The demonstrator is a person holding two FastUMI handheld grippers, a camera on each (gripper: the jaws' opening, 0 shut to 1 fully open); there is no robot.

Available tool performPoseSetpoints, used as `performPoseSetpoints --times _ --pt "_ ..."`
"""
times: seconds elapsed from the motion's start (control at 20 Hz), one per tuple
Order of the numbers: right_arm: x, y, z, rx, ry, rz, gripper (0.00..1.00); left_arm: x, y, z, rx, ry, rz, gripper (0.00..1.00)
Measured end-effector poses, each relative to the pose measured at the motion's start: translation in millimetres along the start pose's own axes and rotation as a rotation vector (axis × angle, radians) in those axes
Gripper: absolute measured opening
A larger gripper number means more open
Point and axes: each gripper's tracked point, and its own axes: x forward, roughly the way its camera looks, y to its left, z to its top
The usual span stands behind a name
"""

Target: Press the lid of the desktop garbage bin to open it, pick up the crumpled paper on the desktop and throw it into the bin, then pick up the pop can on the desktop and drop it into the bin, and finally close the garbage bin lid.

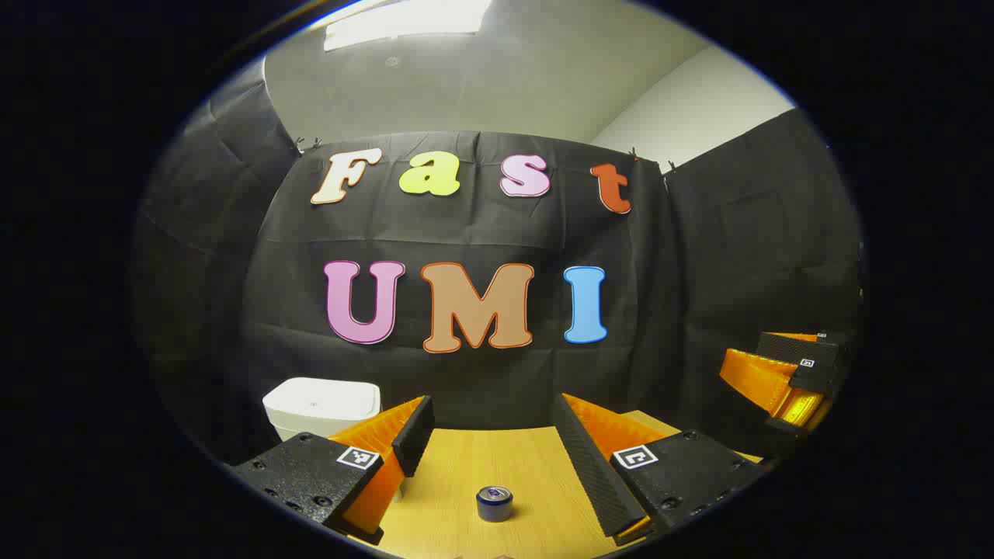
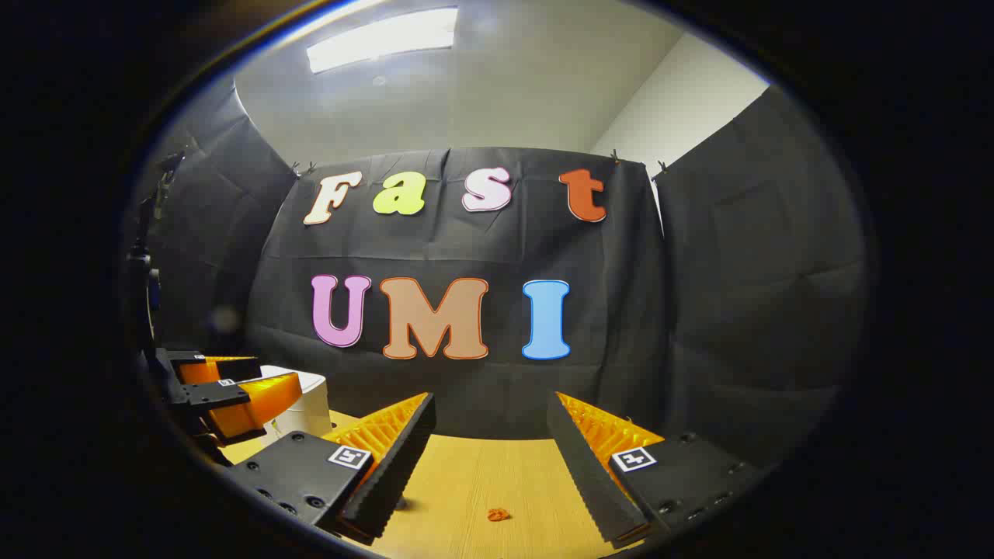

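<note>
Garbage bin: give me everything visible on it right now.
The garbage bin is a white, smooth, plastic-looking box with rounded corners. Its flat lid looks closed and level, with a small mark near the lid's middle. It stands upright at the far left of the wooden table, close to the black cloth wall. In the left gripper view that gripper's finger hides its lower right part. Nothing is seen touching it, and the bin's base is hidden.

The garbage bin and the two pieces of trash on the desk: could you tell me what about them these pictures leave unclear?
- Garbage bin, left gripper view: lower body hidden behind the left gripper's finger.
- Bin, right gripper view: partly covered by the left gripper.
- Pop can: too small to read its markings.
- Small orange scrap, right gripper view, ahead of the right gripper: too small to identify as the crumpled paper.
</note>
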Motion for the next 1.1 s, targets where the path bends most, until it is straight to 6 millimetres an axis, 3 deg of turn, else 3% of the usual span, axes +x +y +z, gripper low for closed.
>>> performPoseSetpoints --times 0.75,0.8,1.1 --pt "6 4 -3 0.002 0.014 0.006 0.96 -1 10 0 0.009 0.000 0.018 0.93" --pt "7 4 -2 0.003 0.013 0.006 1.00 0 11 0 0.012 -0.001 0.020 0.93" --pt "10 1 -6 0.028 0.022 0.011 0.96 -1 8 1 0.020 0.000 0.026 0.93"
